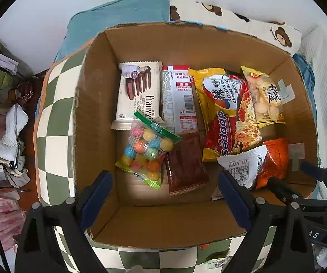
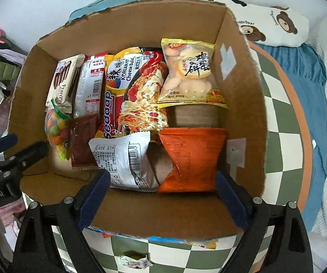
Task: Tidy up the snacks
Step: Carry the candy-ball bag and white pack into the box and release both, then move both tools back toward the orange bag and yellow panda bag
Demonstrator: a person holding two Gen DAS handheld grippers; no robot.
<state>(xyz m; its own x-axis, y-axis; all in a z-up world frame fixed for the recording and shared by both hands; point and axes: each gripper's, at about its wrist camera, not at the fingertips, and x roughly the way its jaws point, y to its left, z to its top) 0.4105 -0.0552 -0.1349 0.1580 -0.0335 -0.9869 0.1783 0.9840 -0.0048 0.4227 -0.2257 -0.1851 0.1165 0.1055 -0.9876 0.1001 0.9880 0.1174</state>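
Observation:
An open cardboard box holds several snacks. A white Franzzi wafer pack, a silver-red pack, a Sedaap noodle pack, a biscuit bag, a bag of coloured candy balls, a dark red sachet and an orange-white pack lie inside. My left gripper is open and empty above the box's near side. My right gripper is open and empty over the orange-white pack.
The box sits on a green-white checkered cushion. A bear-print pillow and a blue cloth lie behind. Clothes are piled at the left. A small wrapper lies on the cushion in front.

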